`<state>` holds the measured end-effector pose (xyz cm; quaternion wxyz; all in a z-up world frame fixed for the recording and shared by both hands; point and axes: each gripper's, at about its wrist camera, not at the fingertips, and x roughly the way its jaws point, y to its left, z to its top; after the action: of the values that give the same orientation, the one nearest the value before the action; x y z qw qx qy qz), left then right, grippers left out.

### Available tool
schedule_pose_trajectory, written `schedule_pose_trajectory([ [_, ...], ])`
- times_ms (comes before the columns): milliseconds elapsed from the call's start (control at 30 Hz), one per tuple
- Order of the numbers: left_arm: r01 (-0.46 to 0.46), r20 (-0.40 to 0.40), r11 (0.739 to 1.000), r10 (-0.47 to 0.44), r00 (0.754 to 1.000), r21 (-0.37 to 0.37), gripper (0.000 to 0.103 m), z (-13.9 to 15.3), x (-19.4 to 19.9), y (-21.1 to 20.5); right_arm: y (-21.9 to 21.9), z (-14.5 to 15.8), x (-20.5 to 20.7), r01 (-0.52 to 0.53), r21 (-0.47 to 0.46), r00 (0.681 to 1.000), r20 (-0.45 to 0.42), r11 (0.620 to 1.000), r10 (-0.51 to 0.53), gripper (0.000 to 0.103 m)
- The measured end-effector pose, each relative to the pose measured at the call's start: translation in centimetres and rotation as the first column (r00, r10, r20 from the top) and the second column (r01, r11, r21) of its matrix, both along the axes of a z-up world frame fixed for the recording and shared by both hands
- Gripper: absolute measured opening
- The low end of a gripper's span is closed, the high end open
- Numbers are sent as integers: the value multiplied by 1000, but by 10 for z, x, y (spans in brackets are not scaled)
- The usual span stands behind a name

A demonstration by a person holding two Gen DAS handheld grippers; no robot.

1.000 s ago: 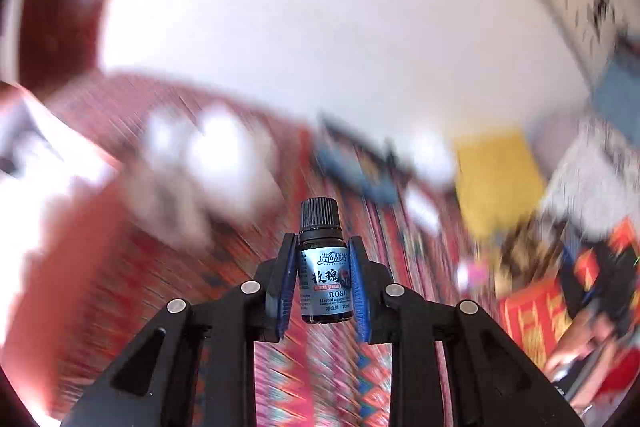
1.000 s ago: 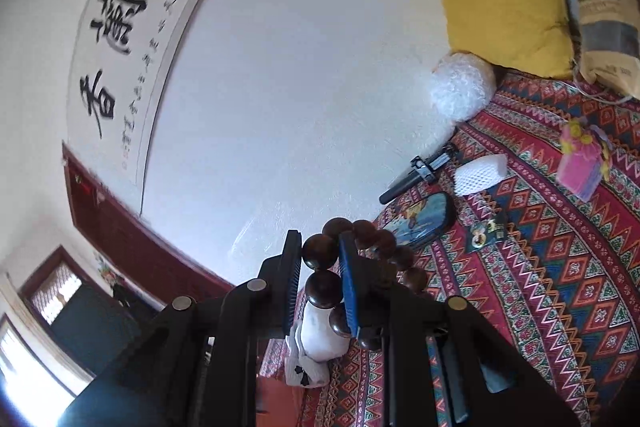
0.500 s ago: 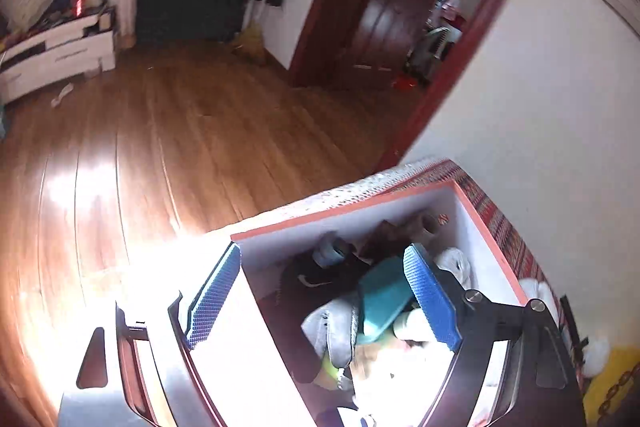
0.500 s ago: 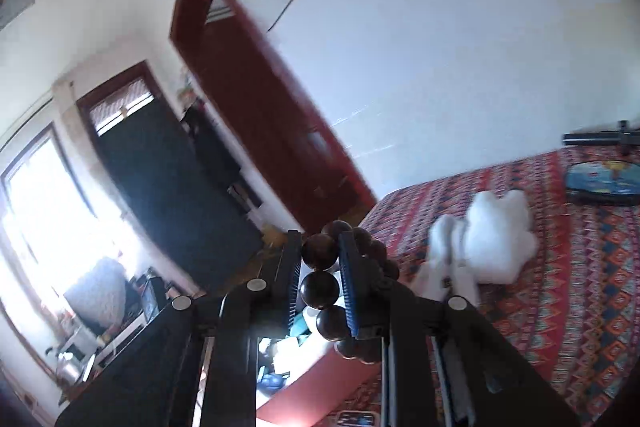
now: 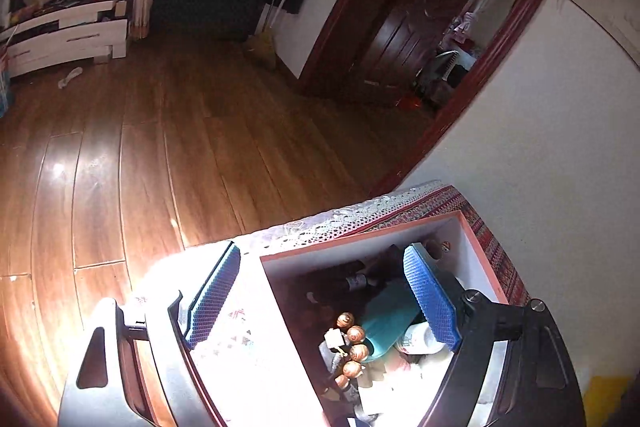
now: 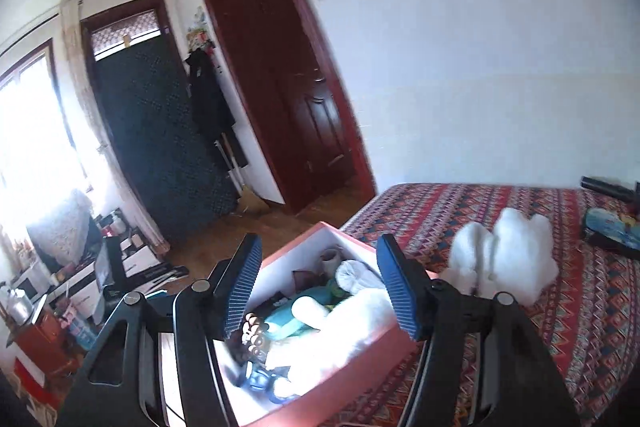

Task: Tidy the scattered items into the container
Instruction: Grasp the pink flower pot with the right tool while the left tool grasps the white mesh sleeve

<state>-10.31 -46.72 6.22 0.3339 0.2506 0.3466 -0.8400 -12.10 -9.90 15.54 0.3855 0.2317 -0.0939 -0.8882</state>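
Both claws hung over the box (image 6: 352,367), pink-rimmed, white inside, sitting at edge of bed (image 6: 560,327) w/ red patterned cover.

Right claw (image 6: 320,287) was opening, jaws apart, nothing pinched btwn them. Bead string (image 6: 254,333), dark brown round wooden beads, sat just below the left pad at the box's near wall, inside the box; looked let go, in or dropping into the box. Same beads (image 5: 352,347) showed in left wrist view, glossy tan-brown, beside a teal pouch (image 5: 384,319).

Left claw (image 5: 320,303) released, wide open, empty. One pad over the box, other outside the box wall, over the lace-edged bed cover.

Box already fairly full: teal pouch, dark bottles (image 5: 356,279), white soft stuff (image 6: 360,323), small bits I couldn't ID.

Still out on bed: white plush toy (image 6: 504,259), near the box; further back a blue printed oval item (image 6: 612,231) and a black stick-like thing (image 6: 608,187) by the wall.

Handling guess: plush likely next. Light, soft, squashy, not fragile, won't slip on ribbed pads. Bulky, so pinch a limb or narrow fold, not the whole body. Box space tight, may need pressing down. Beads: hard, smooth, floppy string, grab across one bead.
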Motion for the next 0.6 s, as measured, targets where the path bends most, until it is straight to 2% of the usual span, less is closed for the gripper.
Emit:
schedule_pose_trajectory([
  [67,58,-11,997,-58,998,-44,83,13,-12,25,53,-20,-14,122,-23,991,61,992,-121,59],
  [100,99,-16,993,-100,995,-69,83,21,-18,40,86,-33,-22,199,-36,975,104,979,-194,59],
  [167,217,-30,970,-221,975,-106,85,35,-38,81,152,-63,-34,346,-68,923,201,936,-327,59],
  [233,353,-46,928,-360,932,-115,85,42,-61,122,227,-102,-39,483,-120,846,318,867,-428,59],
  [300,484,-34,867,-491,871,-122,85,41,-88,175,292,-139,-43,595,-177,758,447,784,-475,60],
  [333,542,-6,830,-547,837,-132,85,37,-104,205,327,-161,-45,654,-214,704,524,725,-480,60],
  [400,644,75,751,-641,764,-144,85,24,-134,270,382,-192,-49,732,-296,627,644,614,-438,62],
  [433,690,105,710,-683,723,-139,85,16,-148,302,405,-203,-49,754,-342,611,679,561,-407,62],
  [500,785,151,612,-770,619,-99,85,-5,-174,369,440,-219,-49,785,-405,591,717,468,-371,62],
  [567,855,174,518,-840,513,-21,85,-31,-197,436,477,-234,-51,823,-432,556,748,370,-363,62],
  [600,878,181,479,-865,468,19,85,-41,-206,468,494,-243,-52,840,-438,535,764,319,-361,62],
])
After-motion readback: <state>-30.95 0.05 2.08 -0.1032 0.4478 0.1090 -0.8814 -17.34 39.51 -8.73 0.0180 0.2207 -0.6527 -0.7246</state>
